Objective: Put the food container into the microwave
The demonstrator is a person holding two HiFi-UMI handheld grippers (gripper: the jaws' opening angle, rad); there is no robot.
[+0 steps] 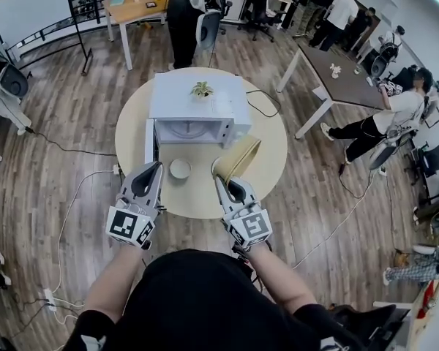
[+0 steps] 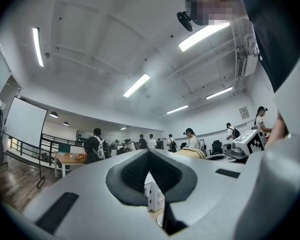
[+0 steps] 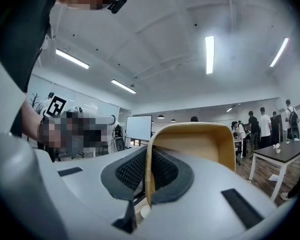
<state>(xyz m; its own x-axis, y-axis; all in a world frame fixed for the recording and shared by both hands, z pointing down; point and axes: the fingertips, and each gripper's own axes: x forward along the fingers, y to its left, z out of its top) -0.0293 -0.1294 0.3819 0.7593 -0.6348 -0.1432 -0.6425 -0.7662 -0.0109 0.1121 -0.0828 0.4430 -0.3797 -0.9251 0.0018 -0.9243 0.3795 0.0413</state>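
The tan food container (image 1: 240, 158) hangs tilted in the air just right of the microwave's mouth, above the round bench (image 1: 272, 148). It is pinched by one thin wall in the right claw (image 1: 222, 180). That one-sided grip is the weak point: the container could swivel or slip as it goes in. The microwave (image 1: 197, 108) stands open, its door (image 1: 151, 151) swung to the left. A small white dish (image 1: 180, 168) sits on the bench right before the opening, where a low pass could knock it. The left claw (image 1: 156, 168) is pressed together on nothing, near the door, and might bump it.
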